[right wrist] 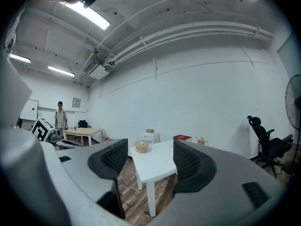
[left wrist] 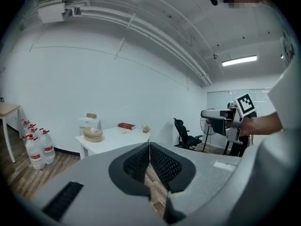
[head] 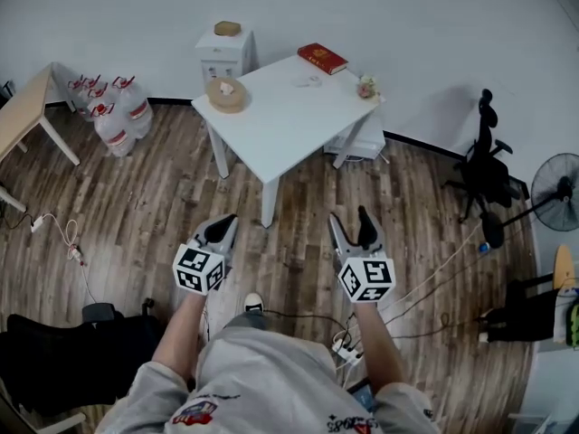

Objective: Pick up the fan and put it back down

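The fan (head: 555,191), black and on a stand, is at the far right edge of the room in the head view, well away from both grippers. Its round cage also shows at the right rim of the right gripper view (right wrist: 295,100). My left gripper (head: 222,230) hangs over the wood floor in front of the white table (head: 298,120). Its jaws are shut, pads meeting with nothing between them (left wrist: 149,147). My right gripper (head: 351,230) is level beside it. It stands open and empty, and the table shows through the gap (right wrist: 149,149).
A black office chair (head: 482,165) stands between the table and the fan. On the table lie a red book (head: 322,58) and a round basket (head: 226,94). Water bottles (head: 116,111) sit at the back left, and cables (head: 425,287) run across the floor at right.
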Motion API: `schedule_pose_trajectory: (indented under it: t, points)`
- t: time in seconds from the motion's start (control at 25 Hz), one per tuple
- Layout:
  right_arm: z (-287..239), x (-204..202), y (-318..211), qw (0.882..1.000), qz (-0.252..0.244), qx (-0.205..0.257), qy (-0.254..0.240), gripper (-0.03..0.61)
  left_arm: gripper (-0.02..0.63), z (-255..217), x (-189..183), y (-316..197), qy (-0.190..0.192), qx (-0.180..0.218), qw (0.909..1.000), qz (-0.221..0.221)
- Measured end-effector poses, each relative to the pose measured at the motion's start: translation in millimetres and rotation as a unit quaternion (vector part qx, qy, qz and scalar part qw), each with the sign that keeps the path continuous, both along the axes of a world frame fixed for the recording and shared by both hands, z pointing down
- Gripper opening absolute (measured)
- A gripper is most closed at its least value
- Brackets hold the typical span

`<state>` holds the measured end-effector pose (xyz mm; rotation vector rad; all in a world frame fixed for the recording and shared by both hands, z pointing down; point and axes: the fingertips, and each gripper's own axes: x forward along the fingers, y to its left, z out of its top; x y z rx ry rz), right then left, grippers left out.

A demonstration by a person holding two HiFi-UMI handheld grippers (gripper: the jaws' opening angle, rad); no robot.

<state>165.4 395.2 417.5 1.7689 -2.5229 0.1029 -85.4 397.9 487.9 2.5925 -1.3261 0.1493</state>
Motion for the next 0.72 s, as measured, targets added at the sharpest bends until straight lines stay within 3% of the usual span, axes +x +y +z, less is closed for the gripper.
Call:
schedule_pose_trajectory:
  t: [0.48, 0.72]
  points:
    - [18.7, -35.3, -115.5, 1.0, 0.011, -0.014, -0.001, 0.285, 0.005, 11.6, -32.7, -113.8, 0.001, -0.009, 0.9999, 0.012]
    - [33.2, -43.5, -189.7, 1.0, 0.003, -0.028, -0.002, 0.281, 0.005, 23.1, -47.5, -177.2, 0.007, -0.024, 0.9997, -0.006]
